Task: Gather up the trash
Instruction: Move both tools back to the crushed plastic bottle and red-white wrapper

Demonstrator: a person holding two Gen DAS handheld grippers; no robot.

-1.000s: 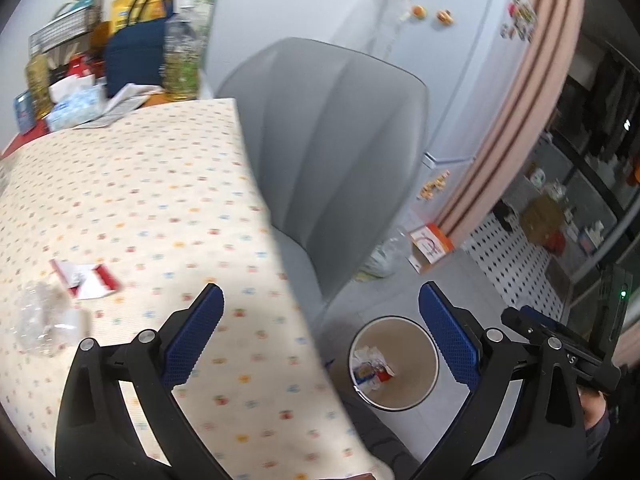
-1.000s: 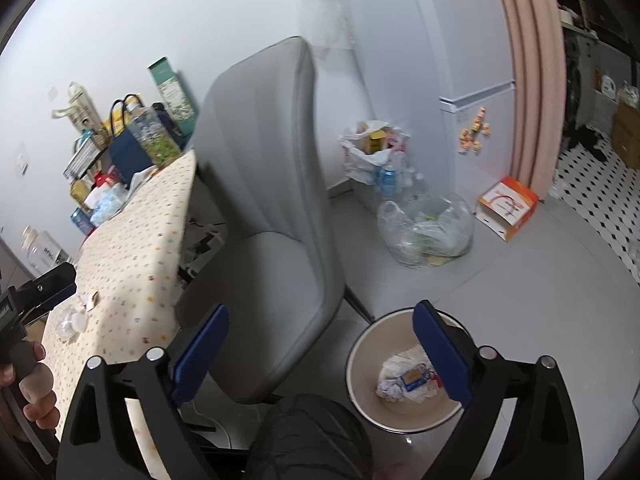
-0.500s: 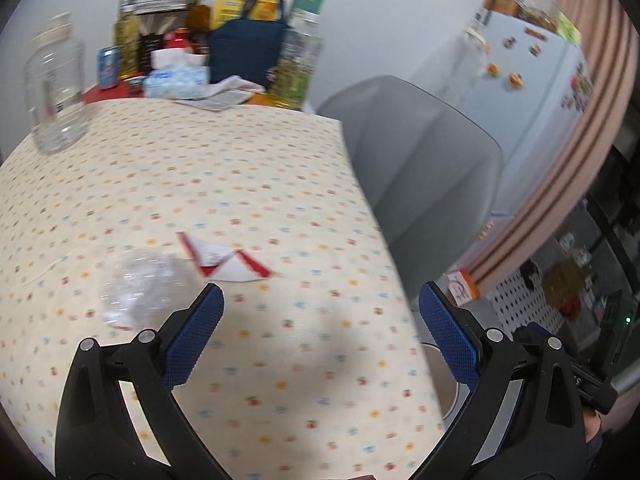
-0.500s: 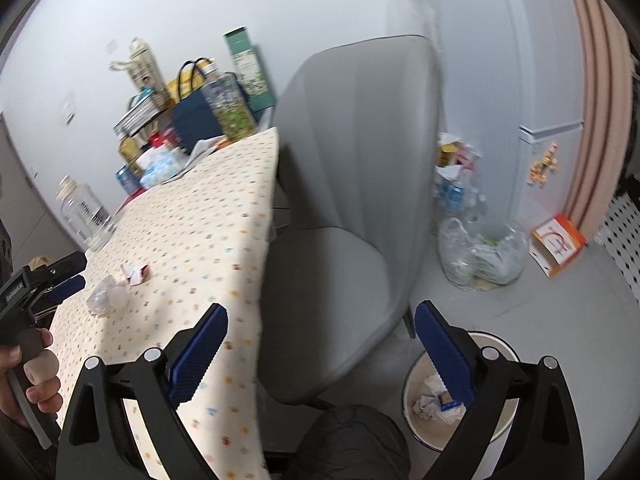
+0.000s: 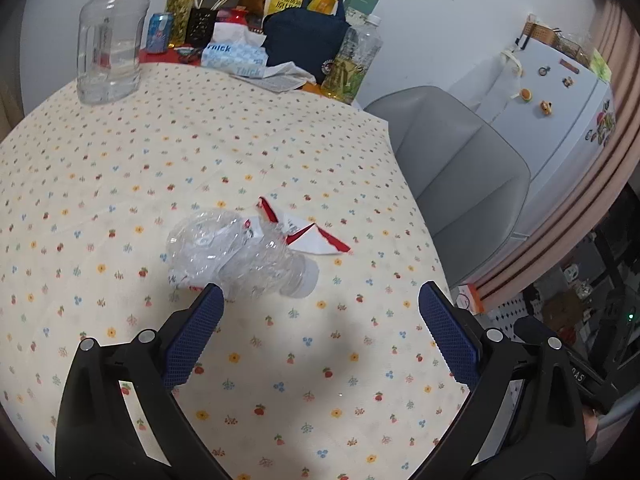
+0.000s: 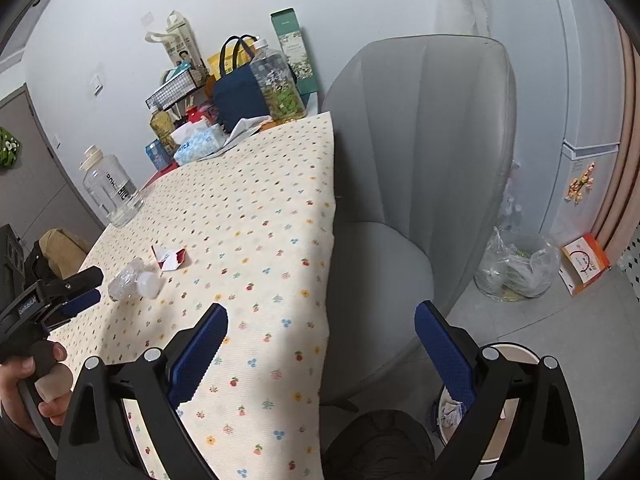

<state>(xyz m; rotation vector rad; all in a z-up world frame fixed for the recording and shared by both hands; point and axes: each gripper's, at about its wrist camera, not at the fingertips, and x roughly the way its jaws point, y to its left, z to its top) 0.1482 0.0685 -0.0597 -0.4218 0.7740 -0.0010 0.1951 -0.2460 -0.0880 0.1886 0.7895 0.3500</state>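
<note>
A crushed clear plastic bottle lies on the flowered tablecloth, with a torn red and white wrapper just behind it. My left gripper is open and empty, its left pad close to the bottle's near side. The bottle and wrapper also show in the right wrist view, beside the left gripper. My right gripper is open and empty over the table's right edge. The waste bin with crumpled paper stands on the floor, partly hidden behind my right finger.
A grey chair stands against the table's right side. A big clear jug, a tissue pack, a navy bag and bottles crowd the table's far end. A bag of rubbish and an orange box lie by the fridge.
My left gripper has swung from the bin and chair back over the table and come close to the crushed bottle. My right gripper has turned left toward the table, so the bin slid low right.
</note>
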